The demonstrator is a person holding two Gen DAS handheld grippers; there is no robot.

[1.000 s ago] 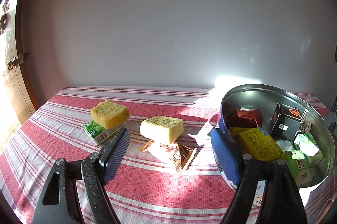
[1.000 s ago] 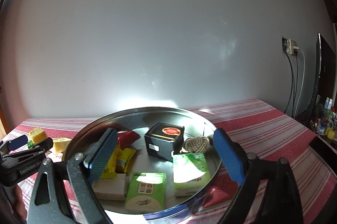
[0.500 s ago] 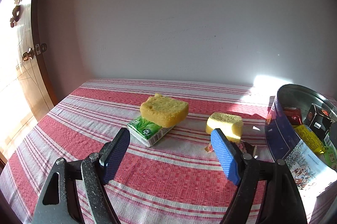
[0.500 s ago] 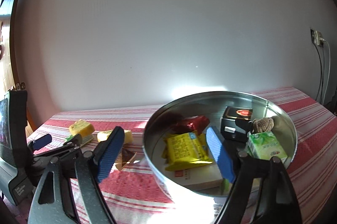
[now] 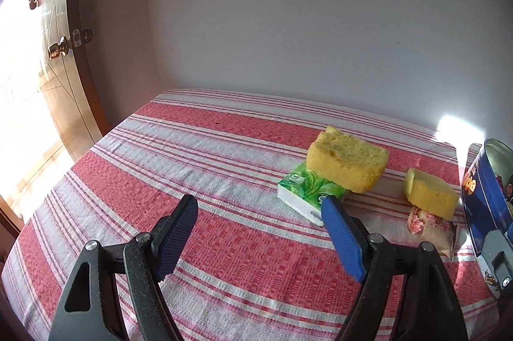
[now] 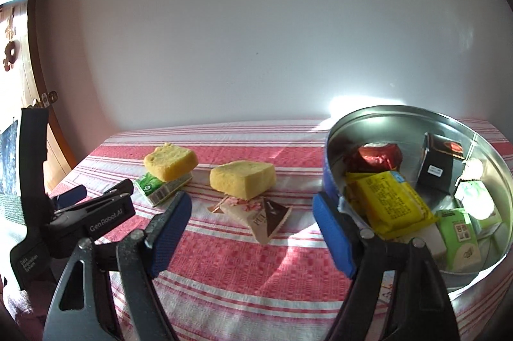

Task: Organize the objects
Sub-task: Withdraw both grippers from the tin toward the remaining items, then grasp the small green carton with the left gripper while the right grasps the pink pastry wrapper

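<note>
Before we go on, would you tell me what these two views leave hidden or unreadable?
- Round tin: left wrist view, cut off by the right edge.
- Green packet: top hidden under a yellow sponge, both views.
- Brown sachet: print too small; second sponge covers its far end.
- Tin's near contents: right wrist view, behind right gripper.

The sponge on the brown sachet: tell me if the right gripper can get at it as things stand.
Probably yes. The right gripper is open and empty, and the sponge lies ahead of it on top of the sachet, nothing between. The tin stands clear to the side.

tablecloth (image 5: 224, 245): woven cloth | tin (image 6: 384, 123): shiny metal (mirror-like inside) | sponges (image 6: 242, 178): porous foam
</note>
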